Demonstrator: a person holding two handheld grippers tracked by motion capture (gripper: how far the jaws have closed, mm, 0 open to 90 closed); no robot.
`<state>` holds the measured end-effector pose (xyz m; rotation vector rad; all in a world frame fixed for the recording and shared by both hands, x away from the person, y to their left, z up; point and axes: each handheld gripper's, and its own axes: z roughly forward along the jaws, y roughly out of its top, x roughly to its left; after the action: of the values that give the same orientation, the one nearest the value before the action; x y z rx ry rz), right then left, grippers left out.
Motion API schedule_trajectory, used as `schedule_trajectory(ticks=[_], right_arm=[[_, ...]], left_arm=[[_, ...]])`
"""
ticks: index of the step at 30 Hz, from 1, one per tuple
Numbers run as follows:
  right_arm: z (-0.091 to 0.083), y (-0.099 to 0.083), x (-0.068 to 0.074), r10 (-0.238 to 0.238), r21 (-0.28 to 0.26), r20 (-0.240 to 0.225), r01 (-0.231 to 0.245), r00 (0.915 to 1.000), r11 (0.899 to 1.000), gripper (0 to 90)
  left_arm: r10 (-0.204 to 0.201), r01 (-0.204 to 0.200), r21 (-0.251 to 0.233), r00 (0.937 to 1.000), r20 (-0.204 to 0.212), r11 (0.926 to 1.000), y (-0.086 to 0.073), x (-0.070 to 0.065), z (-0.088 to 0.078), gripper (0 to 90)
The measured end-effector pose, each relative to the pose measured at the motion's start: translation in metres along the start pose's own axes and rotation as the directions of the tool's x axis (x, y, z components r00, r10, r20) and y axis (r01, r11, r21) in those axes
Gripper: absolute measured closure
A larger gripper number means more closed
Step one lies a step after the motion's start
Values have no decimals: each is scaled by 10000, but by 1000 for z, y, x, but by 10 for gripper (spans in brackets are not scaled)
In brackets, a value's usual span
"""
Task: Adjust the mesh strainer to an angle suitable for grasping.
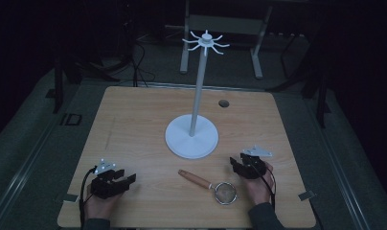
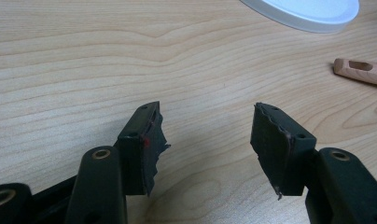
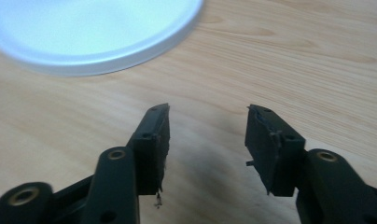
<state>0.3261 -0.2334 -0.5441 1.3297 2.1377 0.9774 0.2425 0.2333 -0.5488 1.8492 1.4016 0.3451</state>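
A white stand (image 1: 192,136) with a round base, a thin pole and a ring of hooks on top rises at the table's middle. A small metal strainer (image 1: 225,192) with a wooden handle (image 1: 194,179) lies near the front edge, between the two hands. My left gripper (image 1: 129,180) rests at the front left, jaws open over bare wood (image 2: 207,135); the handle's end (image 2: 361,71) shows at that view's right. My right gripper (image 1: 233,165) sits at the front right, open with nothing between its jaws (image 3: 207,130), pointing toward the stand's base (image 3: 91,35).
The wooden table (image 1: 134,124) has a small dark hole (image 1: 223,103) at its back right. Grey metal frame legs (image 1: 258,48) stand on the floor behind the table. Tape tabs mark the front corners.
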Motion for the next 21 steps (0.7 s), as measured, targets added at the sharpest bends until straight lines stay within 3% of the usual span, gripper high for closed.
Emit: schedule_trajectory(ticks=[2,7,12,21], right_arm=[[-5,3,6,-557,45,26,557,9984,9984,503],[-11,8,16,-1194,193,-80,1195,9928,9926,545],[-18,15,30,-1971,383,-367,1985,9797,9794,569],[-27,25,43,-2542,481,-737,2580,9643,9649,542]], left_arm=[[-6,6,-6,10000,-13,10000,0,0,0,436],[-10,10,-48,10000,-34,10000,0,0,-1,436],[-47,47,-80,10000,-19,10000,0,1,-1,436],[-45,45,-71,10000,-29,10000,0,1,-1,436]])
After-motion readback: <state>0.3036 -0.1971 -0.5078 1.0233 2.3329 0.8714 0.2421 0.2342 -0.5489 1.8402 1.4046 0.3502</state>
